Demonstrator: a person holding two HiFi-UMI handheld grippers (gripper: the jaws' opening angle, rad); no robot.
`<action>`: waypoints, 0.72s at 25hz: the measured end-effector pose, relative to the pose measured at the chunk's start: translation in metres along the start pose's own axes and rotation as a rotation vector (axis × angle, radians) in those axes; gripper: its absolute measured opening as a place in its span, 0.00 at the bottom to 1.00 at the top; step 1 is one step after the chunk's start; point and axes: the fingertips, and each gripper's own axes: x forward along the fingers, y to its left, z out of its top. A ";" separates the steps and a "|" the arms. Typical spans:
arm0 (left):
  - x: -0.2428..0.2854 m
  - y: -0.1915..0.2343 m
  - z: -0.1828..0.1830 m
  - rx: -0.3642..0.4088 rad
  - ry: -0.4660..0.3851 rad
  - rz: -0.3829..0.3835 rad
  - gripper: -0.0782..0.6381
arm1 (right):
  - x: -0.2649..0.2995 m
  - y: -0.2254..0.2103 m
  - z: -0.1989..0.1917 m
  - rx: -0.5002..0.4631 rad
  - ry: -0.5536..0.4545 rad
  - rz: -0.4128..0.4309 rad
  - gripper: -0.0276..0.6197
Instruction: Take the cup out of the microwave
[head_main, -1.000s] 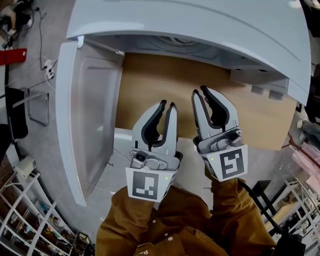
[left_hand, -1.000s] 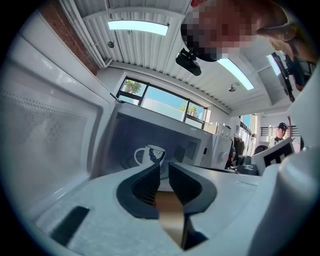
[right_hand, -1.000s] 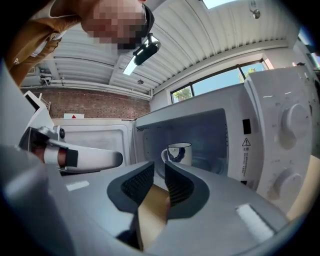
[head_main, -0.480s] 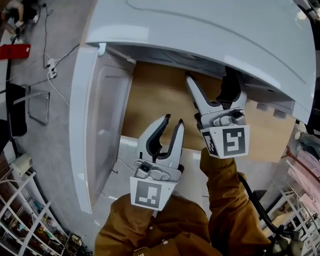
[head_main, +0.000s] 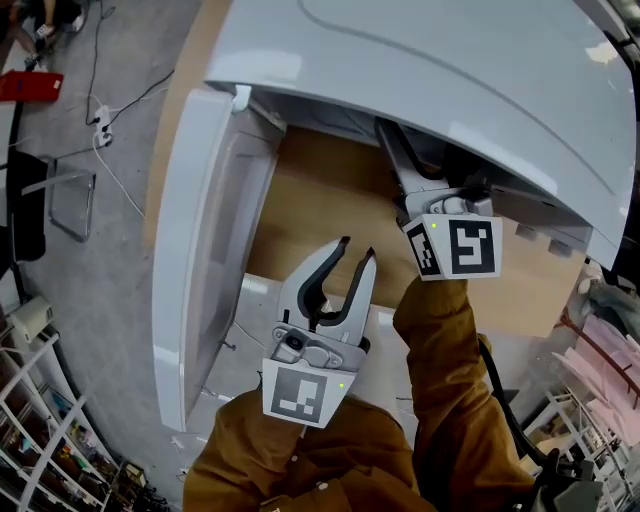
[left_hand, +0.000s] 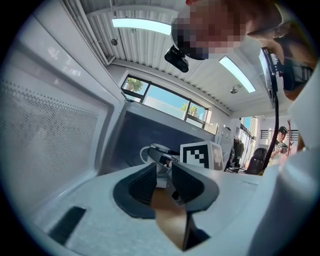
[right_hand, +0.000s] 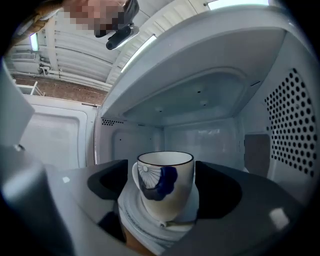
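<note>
A white cup (right_hand: 167, 197) with a blue flower and a dark rim stands on the white turntable plate (right_hand: 137, 222) inside the microwave (head_main: 450, 80). My right gripper (right_hand: 163, 184) reaches level into the cavity. Its jaws are opening, and the cup stands between them with a gap on the handle side. In the head view the right gripper (head_main: 425, 168) is half hidden under the microwave's top. My left gripper (head_main: 357, 250) hangs outside in front of the oven, its jaws a little apart with nothing between them.
The microwave door (head_main: 200, 250) hangs open to the left. The oven sits on a wooden table (head_main: 320, 200). Perforated cavity walls (right_hand: 295, 125) close in at the right. Cables and a chair (head_main: 60, 190) lie on the floor at left.
My right gripper moved forward from beside the left one into the microwave cavity, and its jaws spread wider. The left gripper stayed about where it was.
</note>
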 end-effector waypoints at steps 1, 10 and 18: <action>0.000 0.001 0.000 -0.001 0.000 0.001 0.25 | 0.003 -0.001 -0.001 -0.002 0.003 0.002 0.68; -0.006 0.011 -0.001 -0.002 -0.008 0.029 0.11 | 0.014 -0.011 -0.005 -0.035 0.031 -0.036 0.63; -0.010 0.010 0.002 -0.005 -0.019 0.023 0.11 | 0.018 -0.012 -0.009 -0.061 0.065 -0.067 0.65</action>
